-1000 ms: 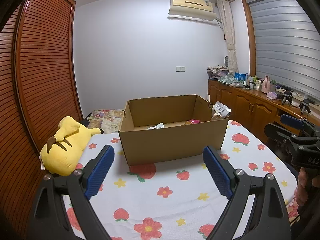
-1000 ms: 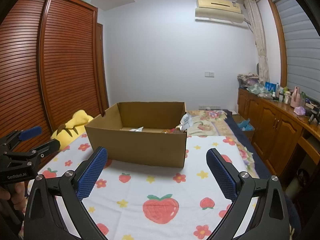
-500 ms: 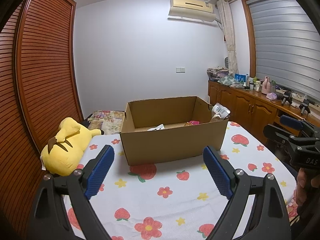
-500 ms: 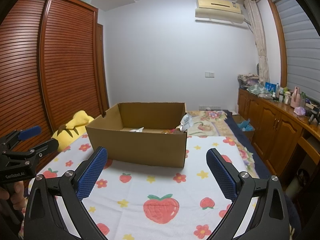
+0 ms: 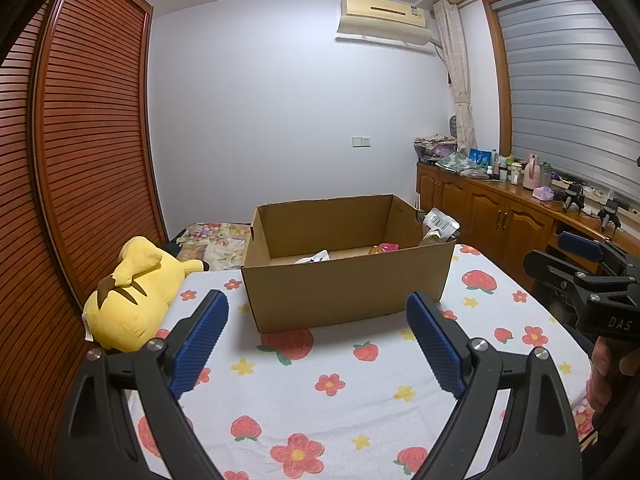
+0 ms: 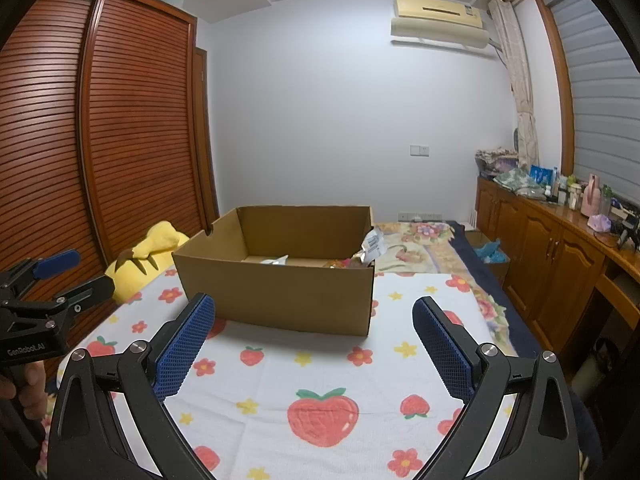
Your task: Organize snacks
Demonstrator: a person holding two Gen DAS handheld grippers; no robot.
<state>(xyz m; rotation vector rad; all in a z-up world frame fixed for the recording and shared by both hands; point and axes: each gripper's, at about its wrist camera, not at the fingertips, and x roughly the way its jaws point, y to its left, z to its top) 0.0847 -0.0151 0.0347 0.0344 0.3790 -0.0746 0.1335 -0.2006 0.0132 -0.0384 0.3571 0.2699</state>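
Holding our two tongs side by side above a bed, we face an open cardboard box that sits on a white sheet printed with strawberries and flowers. Our left tongs are spread wide, blue ribbed pads far apart, with nothing between them. Our right tongs are spread just as wide and equally empty. Each pair hangs short of the box without touching it.

Inside the box lie the snacks: a white packet near the middle of the floor and a pink packet toward the right end. A silvery wrapper with a barcode pokes up over the box's far right corner. We cannot tell what else lies lower down, since the near wall hides it.

Left of the box, a yellow plush toy rests at the bed's edge against a slatted wooden wardrobe. Along the right wall runs a wooden counter crowded with bottles and small items.
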